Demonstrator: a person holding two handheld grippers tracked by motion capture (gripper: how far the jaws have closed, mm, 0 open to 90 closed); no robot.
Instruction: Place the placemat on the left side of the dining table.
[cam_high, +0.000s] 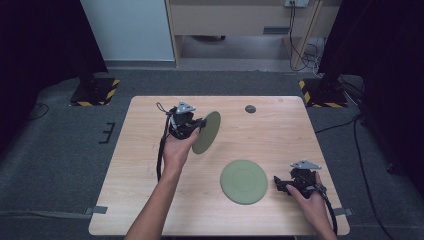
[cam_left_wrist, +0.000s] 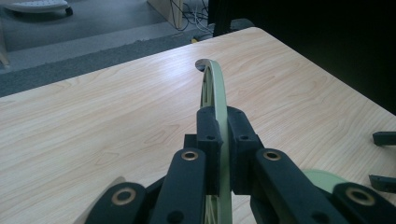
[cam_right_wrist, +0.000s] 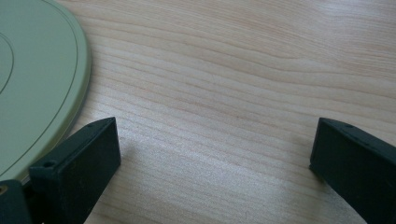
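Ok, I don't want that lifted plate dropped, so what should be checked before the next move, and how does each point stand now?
1. Left gripper shut on the lifted plate: ok, pads clamp its rim.
2. Lifted plate clear of the table: ok, it hangs tilted on edge above the wood.
3. Flat plate lies free: ok, nothing rests on it.
4. Right gripper empty: ok, jaws open over bare wood beside the flat plate.
5. Small dark disc out of the path: ok, it sits at the far edge.
6. Grip firmness: cannot tell.
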